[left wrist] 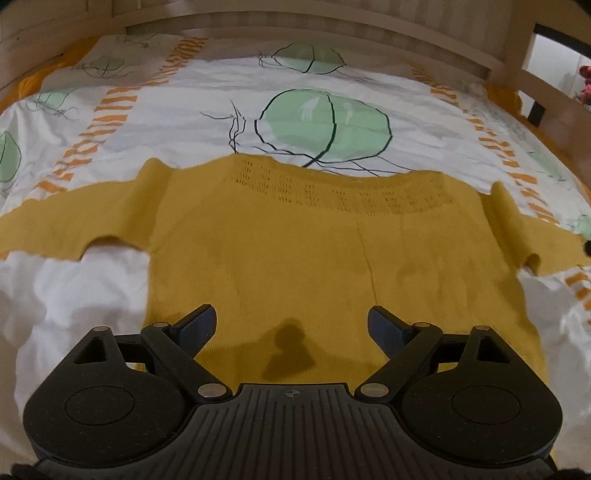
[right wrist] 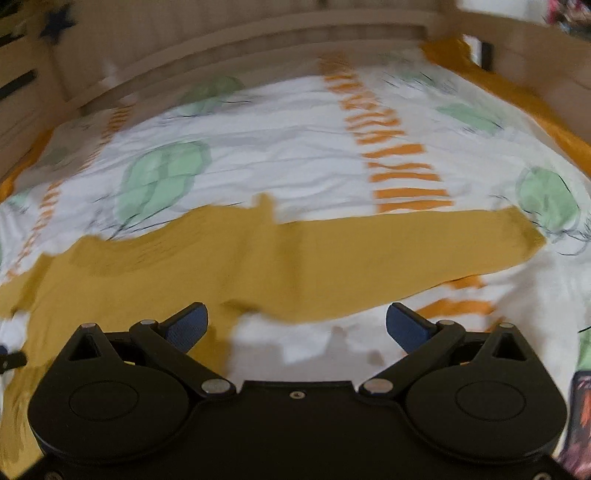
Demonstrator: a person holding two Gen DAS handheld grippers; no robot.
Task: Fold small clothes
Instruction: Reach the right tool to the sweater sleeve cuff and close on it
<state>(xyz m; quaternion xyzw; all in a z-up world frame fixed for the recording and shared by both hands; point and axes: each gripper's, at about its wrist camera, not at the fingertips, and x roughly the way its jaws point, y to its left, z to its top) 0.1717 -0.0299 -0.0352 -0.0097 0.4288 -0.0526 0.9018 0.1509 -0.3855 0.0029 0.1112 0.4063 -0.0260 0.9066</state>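
A small mustard-yellow knitted sweater point(left wrist: 295, 240) lies flat on the bed, neckline away from me and both sleeves spread out sideways. My left gripper point(left wrist: 291, 321) hovers above the sweater's lower body, jaws wide apart and empty. In the blurred right wrist view the sweater's right sleeve point(right wrist: 369, 254) stretches out to the right. My right gripper point(right wrist: 295, 321) hangs over the spot where that sleeve's lower edge meets the white cover, open with nothing between its blue pads.
The bed cover point(left wrist: 184, 110) is white with green blobs and orange striped bands. A wooden bed frame point(left wrist: 406, 33) runs along the far side and right. A dark patterned object point(right wrist: 580, 413) sits at the right edge.
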